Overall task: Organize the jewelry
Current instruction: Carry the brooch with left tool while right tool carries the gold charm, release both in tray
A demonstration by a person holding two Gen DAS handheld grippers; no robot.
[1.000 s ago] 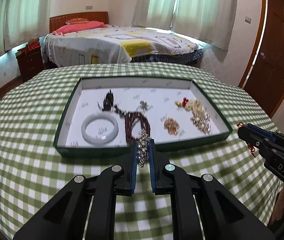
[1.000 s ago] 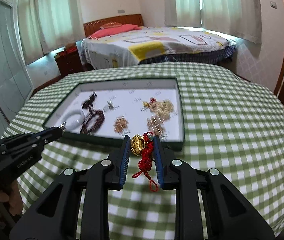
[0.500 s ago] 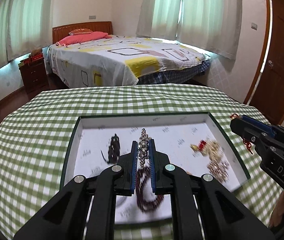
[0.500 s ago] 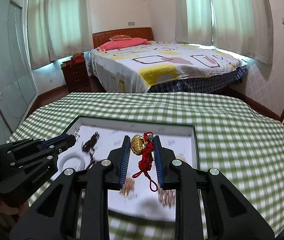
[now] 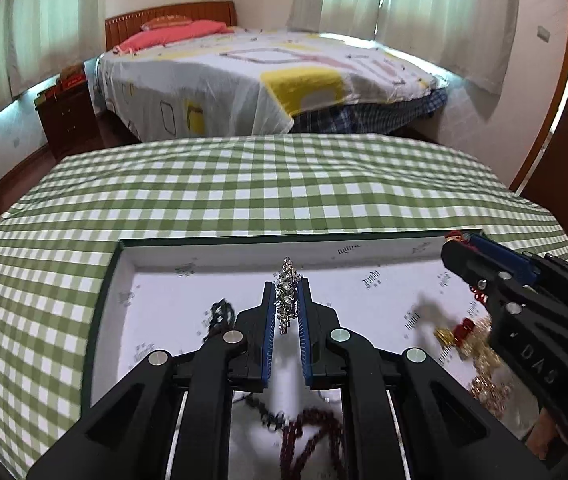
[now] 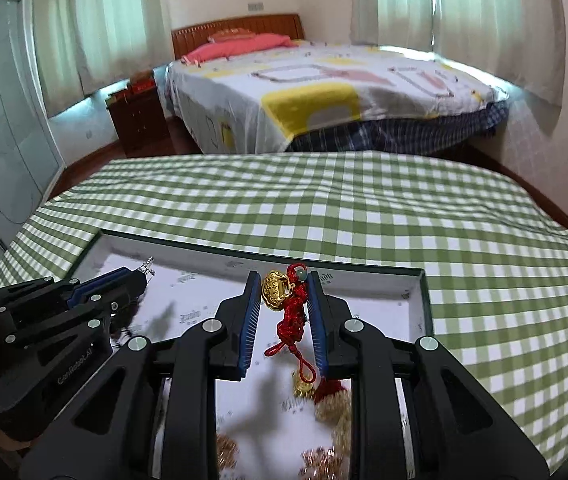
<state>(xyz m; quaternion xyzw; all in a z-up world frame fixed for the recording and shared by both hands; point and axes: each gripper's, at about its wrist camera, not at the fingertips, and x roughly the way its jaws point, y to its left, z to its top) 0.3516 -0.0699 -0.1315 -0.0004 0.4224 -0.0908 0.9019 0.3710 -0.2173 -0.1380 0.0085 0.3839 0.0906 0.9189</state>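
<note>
Gingham-covered table carries a shallow white-lined tray near its front edge, with both grippers poised over the tray's far half. Left gripper is clamped on a rhinestone piece sticking up past its tips, while the right gripper pinches a gold charm on a red knotted cord (more gold trinkets lie below, toward the tray's right edge).

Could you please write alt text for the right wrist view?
The right tongs grip a gold charm on red cord above a white-lined tray on a green checked tablecloth; the left tongs hover alongside.
</note>
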